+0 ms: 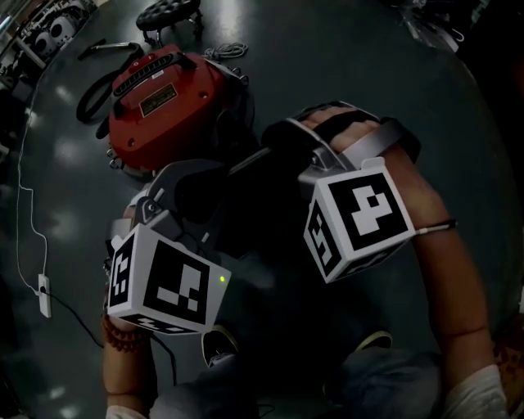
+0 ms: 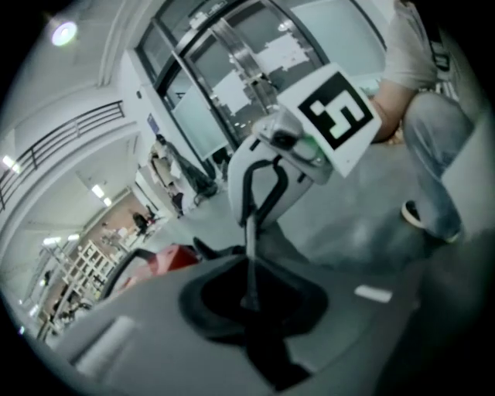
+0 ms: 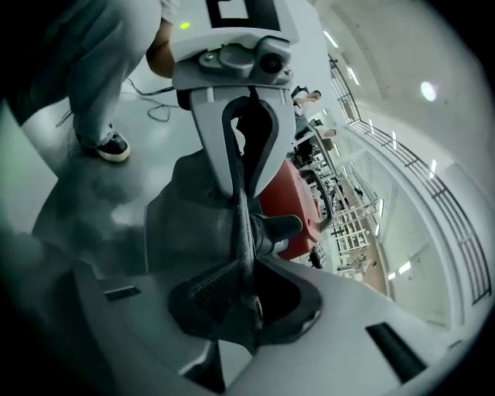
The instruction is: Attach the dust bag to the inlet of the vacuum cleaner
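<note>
The red vacuum cleaner (image 1: 168,98) stands on the dark floor at upper left. In front of it hangs the dark grey dust bag (image 1: 237,204), held between both grippers. My left gripper (image 1: 192,180) comes from the lower left and my right gripper (image 1: 277,143) from the right. Each is shut on the bag's thin flat collar, which shows edge-on in the left gripper view (image 2: 248,255) and in the right gripper view (image 3: 243,224). In the right gripper view the bag (image 3: 182,224) hangs left of the collar. A black inlet tube (image 3: 280,227) juts from the red body (image 3: 298,197) close behind it.
A black hose (image 1: 98,90) curls left of the vacuum cleaner, and a black wheeled stool (image 1: 168,15) stands behind it. A white power adapter (image 1: 43,295) with a thin cable lies at the far left. The person's shoes (image 1: 217,344) are below the grippers.
</note>
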Tool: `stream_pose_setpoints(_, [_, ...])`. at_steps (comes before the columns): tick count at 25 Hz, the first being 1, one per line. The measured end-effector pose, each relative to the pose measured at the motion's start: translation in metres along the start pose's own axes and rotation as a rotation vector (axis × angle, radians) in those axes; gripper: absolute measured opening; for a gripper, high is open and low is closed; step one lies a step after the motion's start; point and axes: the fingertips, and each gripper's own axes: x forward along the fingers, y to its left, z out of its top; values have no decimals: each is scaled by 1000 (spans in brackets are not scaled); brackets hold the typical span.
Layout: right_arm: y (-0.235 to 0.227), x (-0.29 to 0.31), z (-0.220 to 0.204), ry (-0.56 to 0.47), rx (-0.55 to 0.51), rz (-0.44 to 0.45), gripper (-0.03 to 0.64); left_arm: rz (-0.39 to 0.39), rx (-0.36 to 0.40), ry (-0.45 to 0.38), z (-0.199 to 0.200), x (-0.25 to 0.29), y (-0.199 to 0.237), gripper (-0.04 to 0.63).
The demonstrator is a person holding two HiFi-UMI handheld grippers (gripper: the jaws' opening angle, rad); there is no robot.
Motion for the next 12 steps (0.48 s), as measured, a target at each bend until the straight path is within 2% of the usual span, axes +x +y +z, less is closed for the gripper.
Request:
stream_pose_setpoints(4, [5,4,-10,-59,163,69,55,-7,76,23,11,7,8,38])
stream_pose_setpoints(7, [6,5,-11,-79,214,97,55,-7,79,12,12,8,9,40])
stream_pose_setpoints(9, [4,5,-9,-68,179,87,55,-1,41,-20,8,7,9,38])
stream_pose_setpoints(12, [-1,2,-3,-4,35,27,55,-7,-98,-104,4,3,7,35])
